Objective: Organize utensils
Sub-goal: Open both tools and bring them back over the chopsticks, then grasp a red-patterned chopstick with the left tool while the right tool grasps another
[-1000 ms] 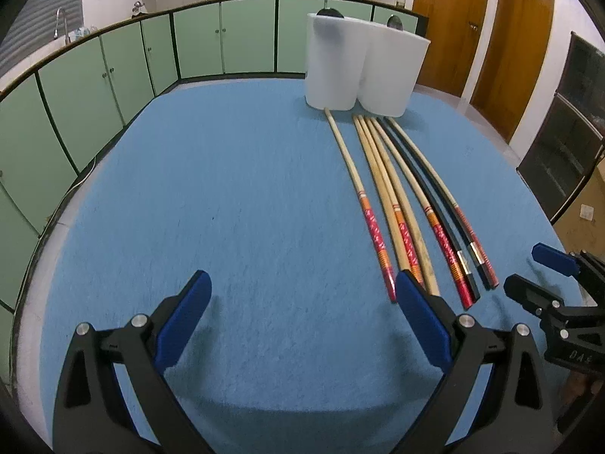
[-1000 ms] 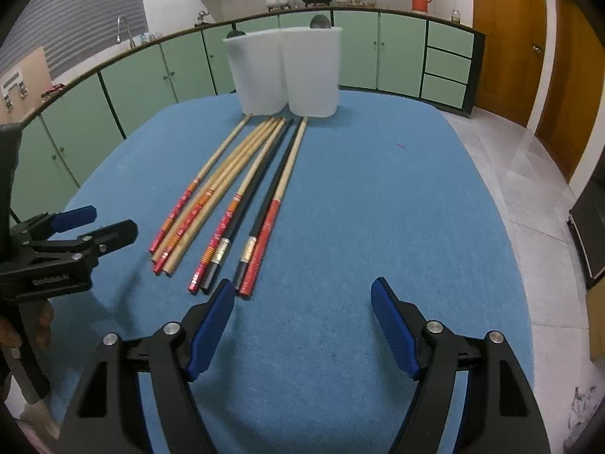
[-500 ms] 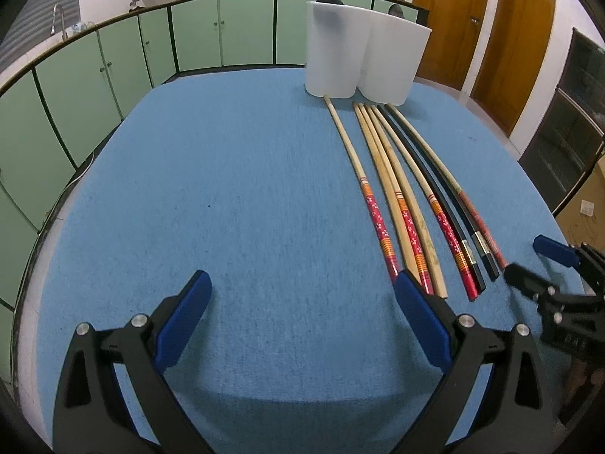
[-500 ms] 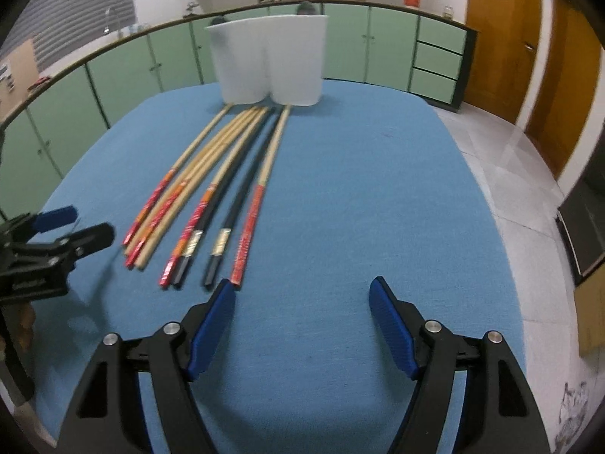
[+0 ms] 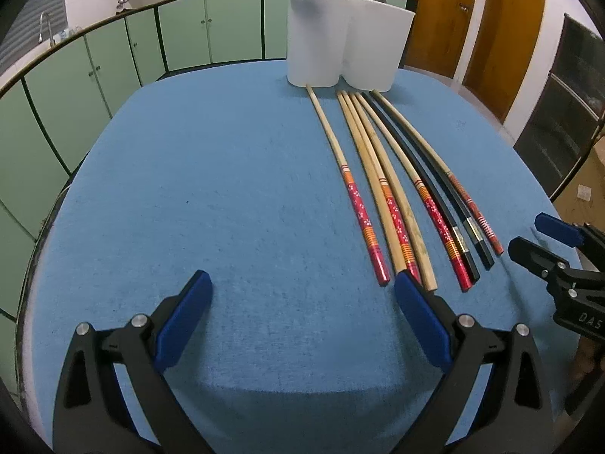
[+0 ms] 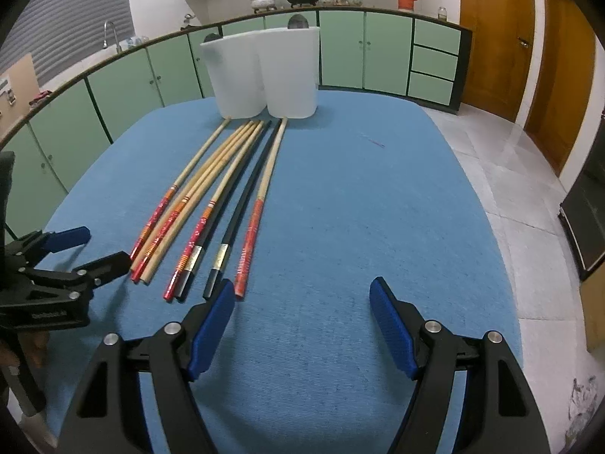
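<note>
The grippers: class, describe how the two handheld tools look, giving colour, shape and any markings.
Both the left gripper and right gripper have black skeletal frames with triangular cut-outs, silver pivot bolts and flat blue pads. White lettering marks each body's side.

Tablecloth point(image 5: 227, 189) plain blue. Chopsticks point(image 5: 378, 174): mostly tan with red-orange patterned handles; two black point(image 6: 242, 204) with gold bands. Holder point(image 5: 346, 34) white. Cabinets point(image 5: 113, 56) pale green, dark trim. Doors point(image 6: 491, 38) brown.
</note>
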`<state>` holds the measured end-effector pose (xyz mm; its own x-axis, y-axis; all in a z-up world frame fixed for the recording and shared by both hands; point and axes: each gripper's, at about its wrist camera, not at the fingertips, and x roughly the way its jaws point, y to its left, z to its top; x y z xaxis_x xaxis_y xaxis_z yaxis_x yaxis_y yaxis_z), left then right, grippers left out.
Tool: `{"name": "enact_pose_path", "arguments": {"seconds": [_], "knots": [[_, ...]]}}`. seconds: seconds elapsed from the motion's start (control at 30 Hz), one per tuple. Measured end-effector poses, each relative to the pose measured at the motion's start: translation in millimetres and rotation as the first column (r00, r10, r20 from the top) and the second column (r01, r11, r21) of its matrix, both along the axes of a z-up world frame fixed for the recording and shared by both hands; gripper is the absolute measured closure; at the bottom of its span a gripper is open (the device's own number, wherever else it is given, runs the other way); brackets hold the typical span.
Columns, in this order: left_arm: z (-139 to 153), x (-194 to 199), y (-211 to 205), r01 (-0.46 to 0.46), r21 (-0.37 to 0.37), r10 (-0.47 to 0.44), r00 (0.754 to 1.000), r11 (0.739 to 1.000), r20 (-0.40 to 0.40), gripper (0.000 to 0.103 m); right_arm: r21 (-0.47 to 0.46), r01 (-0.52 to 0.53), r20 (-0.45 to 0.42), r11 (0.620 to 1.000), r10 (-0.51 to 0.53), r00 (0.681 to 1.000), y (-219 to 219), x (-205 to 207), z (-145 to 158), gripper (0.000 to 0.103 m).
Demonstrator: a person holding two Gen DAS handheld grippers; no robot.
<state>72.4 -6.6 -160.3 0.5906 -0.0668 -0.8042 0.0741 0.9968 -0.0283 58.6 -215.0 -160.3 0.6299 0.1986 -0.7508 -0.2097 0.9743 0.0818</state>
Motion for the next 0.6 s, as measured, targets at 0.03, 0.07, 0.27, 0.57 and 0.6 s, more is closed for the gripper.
{"name": "enact_pose_path", "arguments": {"seconds": [0.03,0.07,0.27,0.57,0.6], "knots": [[-0.4,0.7,-0.3,-0.002,0.005,0.002,1.000,1.000,-0.003,0.009,0.002,0.000,0.000,1.000,0.000,1.000,-0.1,-0.1,0.1,0.031],[-0.6,1.5,-0.9,-0.005,0.010,0.005,1.000,1.000,-0.004,0.009,0.004,0.000,0.000,1.000,0.000,1.000,-0.2,-0.2,0.2,0.031],[-1.7,4.8,-1.4,-0.008,0.031,0.008,1.000,0.999,-0.012,0.009,0.006,-0.003,0.002,1.000,0.003,1.000,1.5,1.1,0.5,0.031],[-1.1,2.7,4.7,-0.056,0.048,0.057,0.998,0.997,-0.011,0.009,0.016,-0.021,0.008,1.000,0.021,1.000,6.3,-0.5,1.2,0.031],[-1.4,3.0,3.8,-0.054,0.045,0.055,0.998,0.998,-0.011,0.009,0.017,-0.027,0.009,0.999,0.027,1.000,7.0,-0.8,0.9,0.032]]}}
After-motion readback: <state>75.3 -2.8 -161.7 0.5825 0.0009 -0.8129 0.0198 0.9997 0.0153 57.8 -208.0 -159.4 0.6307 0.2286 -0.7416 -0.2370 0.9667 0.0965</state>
